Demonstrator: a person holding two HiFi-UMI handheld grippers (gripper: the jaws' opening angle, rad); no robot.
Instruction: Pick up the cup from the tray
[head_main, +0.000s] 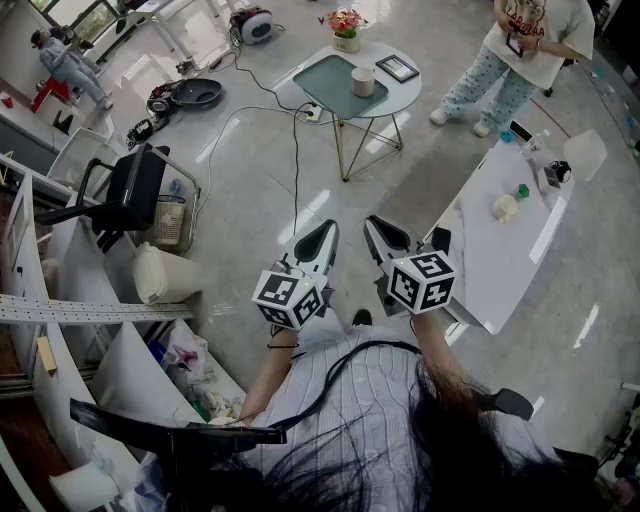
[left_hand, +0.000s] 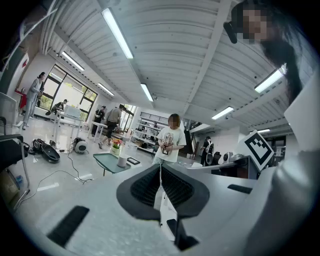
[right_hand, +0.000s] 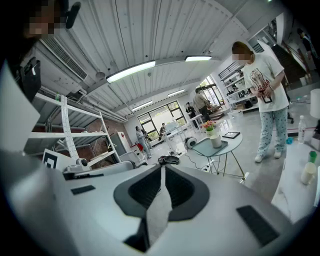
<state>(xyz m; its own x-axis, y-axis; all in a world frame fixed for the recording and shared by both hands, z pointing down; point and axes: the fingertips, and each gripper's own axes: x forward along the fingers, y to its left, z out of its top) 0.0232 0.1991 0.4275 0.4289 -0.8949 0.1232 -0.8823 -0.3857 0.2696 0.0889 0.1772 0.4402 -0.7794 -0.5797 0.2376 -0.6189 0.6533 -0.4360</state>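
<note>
The standing person (head_main: 520, 50) just to the right of the round table (head_main: 400, 100) is cut off at the top edge of the head view. Of the wearer, only hair, a striped shirt and forearms are seen at the bottom edge. The table's thin metal legs are partly hidden under its top. What the dark frame (head_main: 397, 68) on the table's right side shows cannot be made out.

The cup (head_main: 363, 81) stands upright on the grey-green tray (head_main: 325, 85), which lies on the table's top, and a flower pot (head_main: 346, 25) stands at the table's far edge. Bare floor lies between the table and the grippers, crossed only by a cable (head_main: 295, 180) that is led from the table's foot towards the wearer. A long white table (head_main: 490, 270) stands to the right of the round table.

On the round table are counted one cup, one tray, one flower pot and one frame. Two grippers are held level, well apart from the table on its near side. The left gripper (head_main: 328, 230) and the right gripper (head_main: 376, 226) are both clenched, and nothing is gripped between their jaws.
</note>
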